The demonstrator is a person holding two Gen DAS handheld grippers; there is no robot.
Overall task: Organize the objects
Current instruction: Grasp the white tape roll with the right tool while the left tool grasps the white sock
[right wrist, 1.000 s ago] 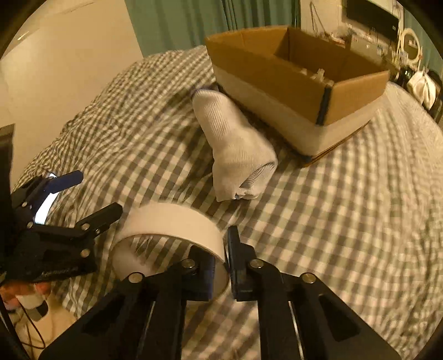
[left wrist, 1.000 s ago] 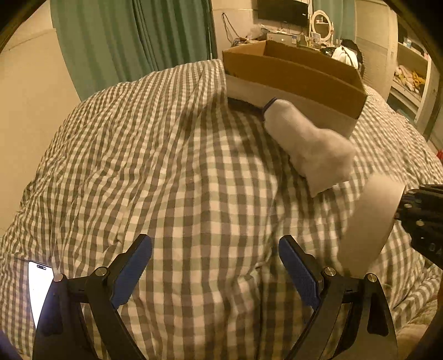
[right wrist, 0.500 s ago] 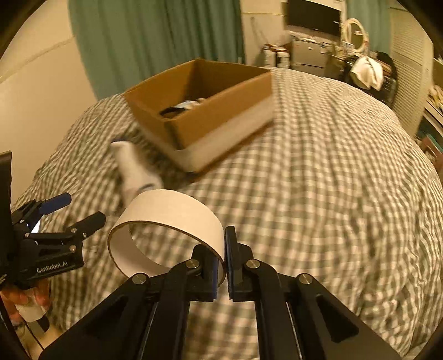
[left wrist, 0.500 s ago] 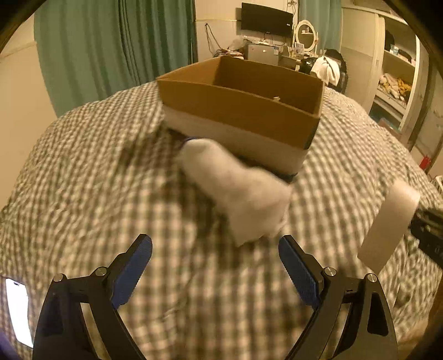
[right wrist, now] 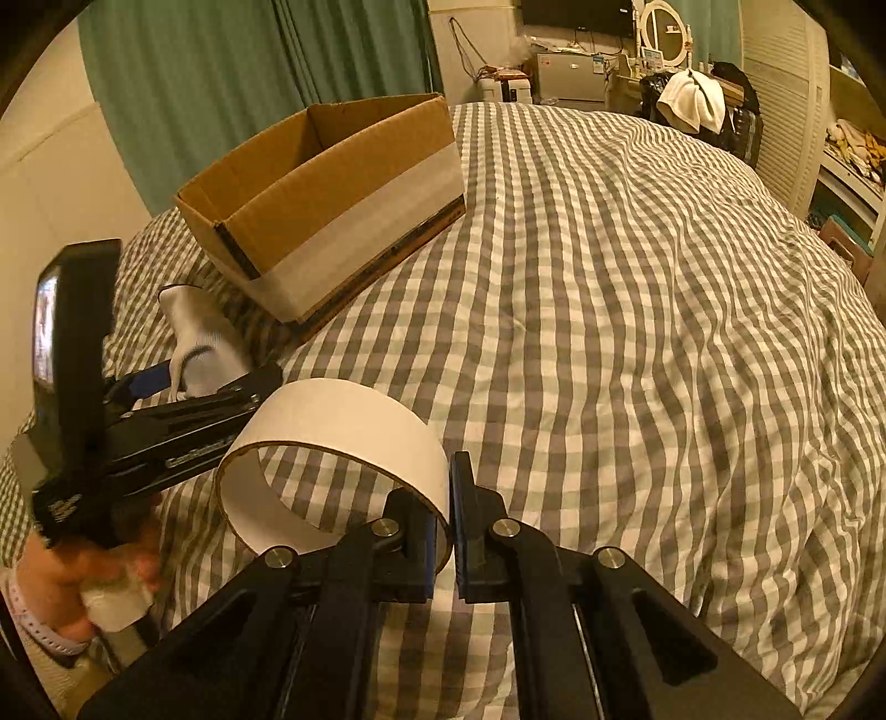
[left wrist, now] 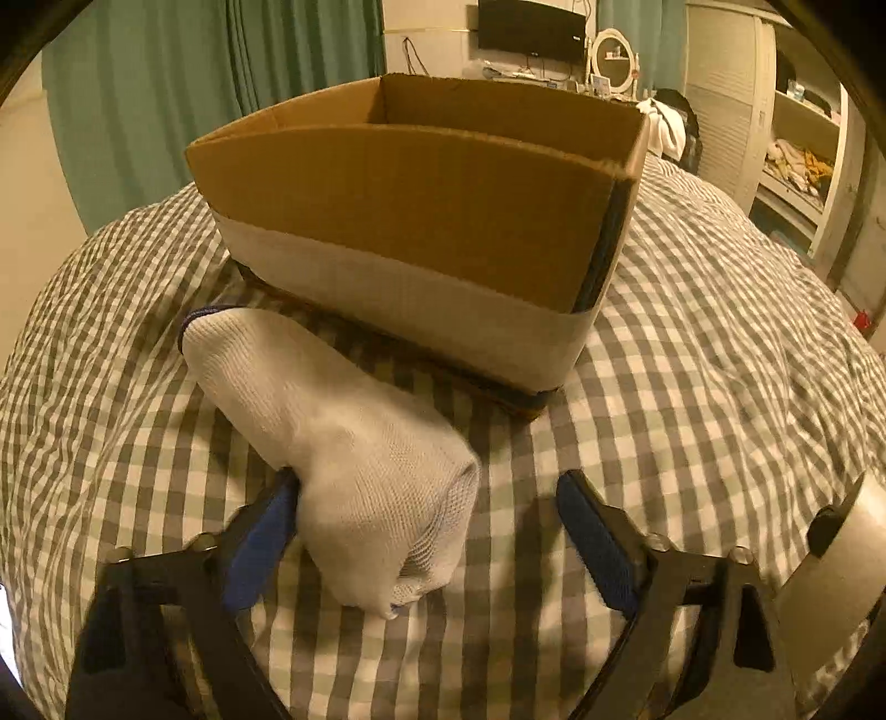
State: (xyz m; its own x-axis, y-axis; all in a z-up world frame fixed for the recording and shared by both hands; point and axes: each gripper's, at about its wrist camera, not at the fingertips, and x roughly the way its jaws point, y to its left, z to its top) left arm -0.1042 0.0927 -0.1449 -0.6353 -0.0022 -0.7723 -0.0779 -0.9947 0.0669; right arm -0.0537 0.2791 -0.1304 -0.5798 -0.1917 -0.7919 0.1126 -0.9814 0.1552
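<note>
A rolled white sock (left wrist: 338, 443) lies on the checked bedspread in front of an open cardboard box (left wrist: 421, 221). My left gripper (left wrist: 426, 543) is open with its jaws around the sock's near end; the left pad touches it. In the right wrist view the sock (right wrist: 202, 346) and box (right wrist: 326, 199) sit at the left, with the left gripper (right wrist: 183, 387) at the sock. My right gripper (right wrist: 448, 526) is shut on the wall of a white tape ring (right wrist: 332, 459), held above the bed. The ring also shows at the left wrist view's right edge (left wrist: 836, 570).
The checked bedspread (right wrist: 637, 332) stretches wide to the right of the box. Green curtains (right wrist: 249, 72) hang behind the bed. A desk with a mirror (right wrist: 664, 27) and shelves (right wrist: 847, 144) stand beyond the far edge.
My left gripper has moved forward and down until its open jaws straddle the sock. My right gripper has lifted the tape ring and swung it right, away from the box.
</note>
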